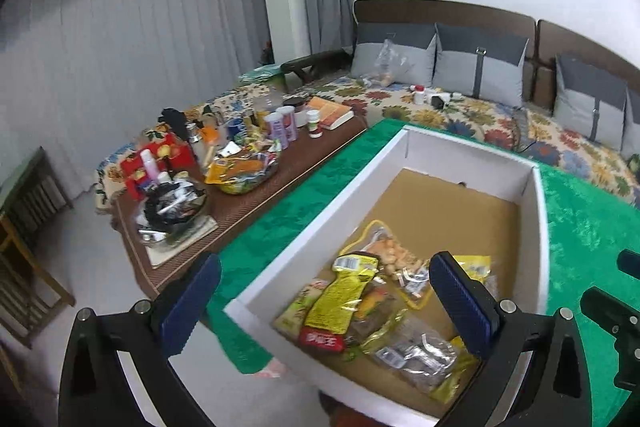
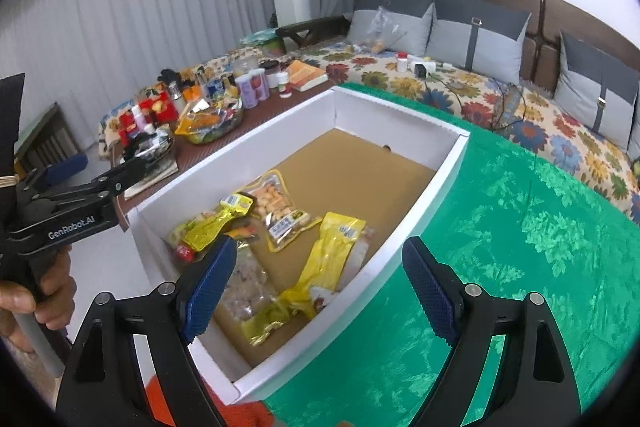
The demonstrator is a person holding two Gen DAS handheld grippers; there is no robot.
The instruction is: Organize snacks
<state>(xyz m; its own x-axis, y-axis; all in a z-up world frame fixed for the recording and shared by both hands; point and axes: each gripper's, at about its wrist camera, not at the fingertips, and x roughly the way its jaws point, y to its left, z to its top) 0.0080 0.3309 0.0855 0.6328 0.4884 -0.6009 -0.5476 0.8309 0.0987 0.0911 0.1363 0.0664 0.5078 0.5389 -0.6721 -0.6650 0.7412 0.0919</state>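
**Snack packets lie in the box, both claws wide and empty**

The snack packets (image 2: 276,247) lie loose on the brown floor of the white box (image 2: 424,171), heaped toward its near end: a clear pouch of pale puffs (image 2: 276,205), a long yellow packet (image 2: 328,267) and a yellow packet with a red end (image 1: 336,303). The far half of the box is bare cardboard. The left claw (image 1: 324,307) hangs over the near left corner of the box, its blue pads spread wide with nothing between them. The right claw (image 2: 316,287) hangs over the near right wall of the box, also wide apart and holding nothing. The box sits on a green cloth (image 2: 520,247). Left of the box, a brown surface (image 1: 248,203) carries a glass bowl of packets (image 1: 240,173), bottles and tins. Behind the box runs a flowered sofa (image 1: 440,111) with grey cushions (image 1: 480,63).
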